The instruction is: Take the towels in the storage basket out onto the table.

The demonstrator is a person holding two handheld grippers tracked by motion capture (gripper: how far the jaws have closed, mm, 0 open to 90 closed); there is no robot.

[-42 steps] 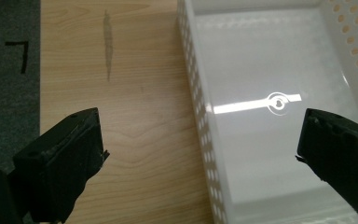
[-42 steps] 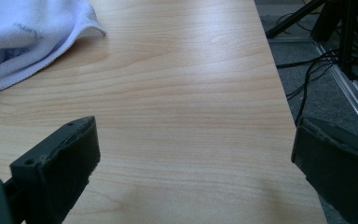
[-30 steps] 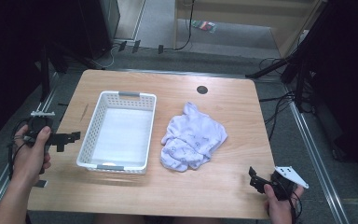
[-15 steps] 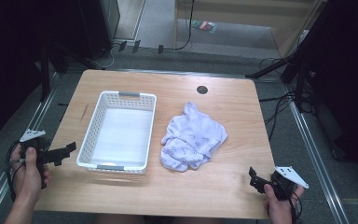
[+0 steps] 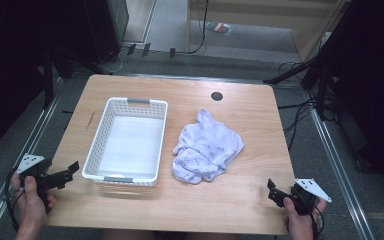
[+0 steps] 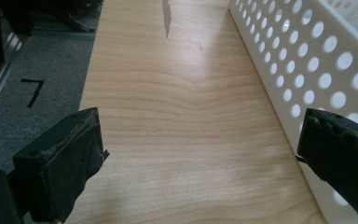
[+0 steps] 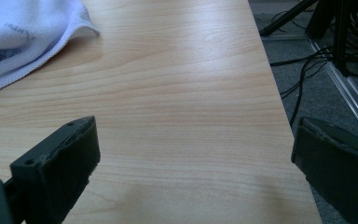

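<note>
A white perforated basket [image 5: 127,140] stands empty on the left half of the wooden table [image 5: 250,110]. To its right lies a crumpled white cloth [image 5: 207,147]. My left gripper [image 5: 72,171] is held at the table's near left corner, just left of the basket's front end, jaws open and empty. In the left gripper view the gripper [image 6: 200,135] is open over bare wood, with the basket wall [image 6: 307,60] along its right. My right gripper [image 5: 273,191] hovers open at the near right corner. In the right gripper view the gripper [image 7: 193,135] is open, with the cloth [image 7: 23,32] far off at upper left.
A dark round hole [image 5: 216,96] sits near the table's far edge. Metal rails [image 5: 335,160] and cables [image 5: 300,112] run along the floor on both sides. A dark streak [image 6: 166,16] marks the wood left of the basket.
My left gripper has dropped back from beside the basket's left wall to the near left corner, its jaws now pointing right. The right gripper has stayed put.
</note>
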